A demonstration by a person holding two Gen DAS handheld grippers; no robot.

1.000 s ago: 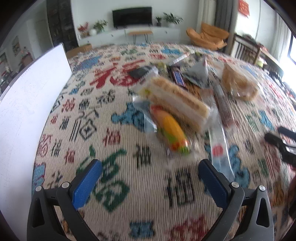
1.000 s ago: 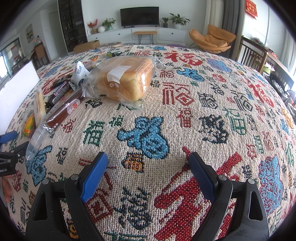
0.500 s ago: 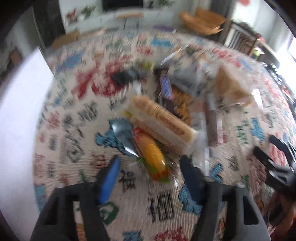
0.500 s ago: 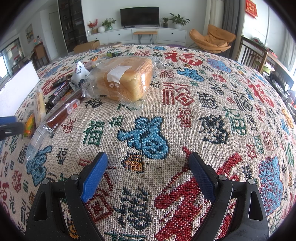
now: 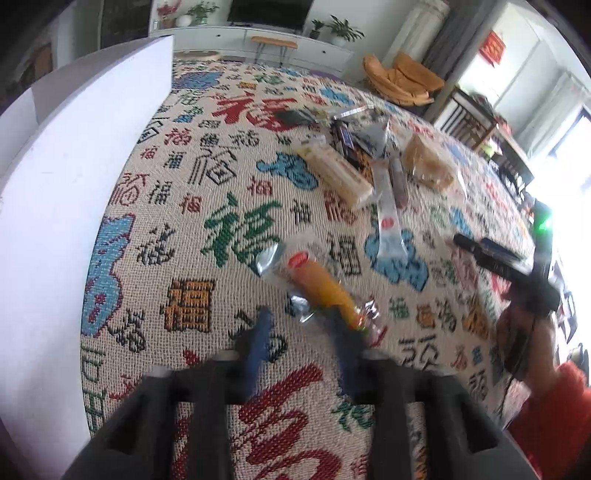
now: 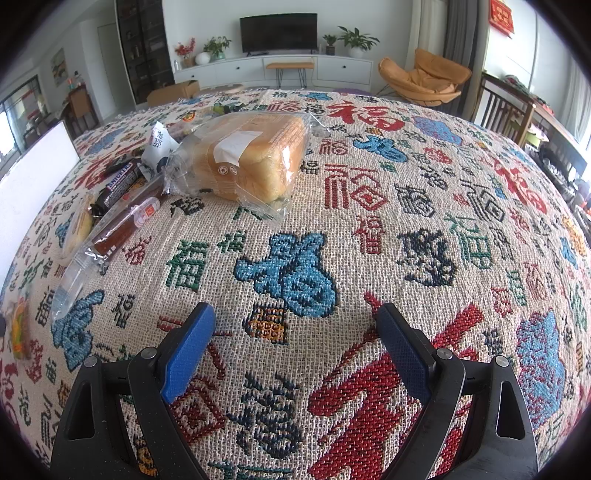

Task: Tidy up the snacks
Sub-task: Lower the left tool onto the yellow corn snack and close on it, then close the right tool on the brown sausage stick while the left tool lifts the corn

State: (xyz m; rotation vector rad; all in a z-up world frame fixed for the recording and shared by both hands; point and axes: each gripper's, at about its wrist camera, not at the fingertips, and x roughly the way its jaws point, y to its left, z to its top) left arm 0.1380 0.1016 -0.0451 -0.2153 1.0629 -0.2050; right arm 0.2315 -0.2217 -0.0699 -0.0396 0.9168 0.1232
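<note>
A woven cloth (image 6: 424,206) patterned with red, blue, green and black characters covers the worktop. Behind it, a dark television (image 6: 278,34) stands on a long white cabinet (image 6: 273,72) against the far wall, with potted plants (image 6: 355,40) at either end and a small wooden bench (image 6: 290,66) in front. An orange lounge chair (image 6: 424,83) sits to the right, near a dark wooden chair (image 6: 506,110). A cardboard box (image 6: 173,92) rests on the floor at left, and a red hanging (image 6: 501,14) is on the right wall.
</note>
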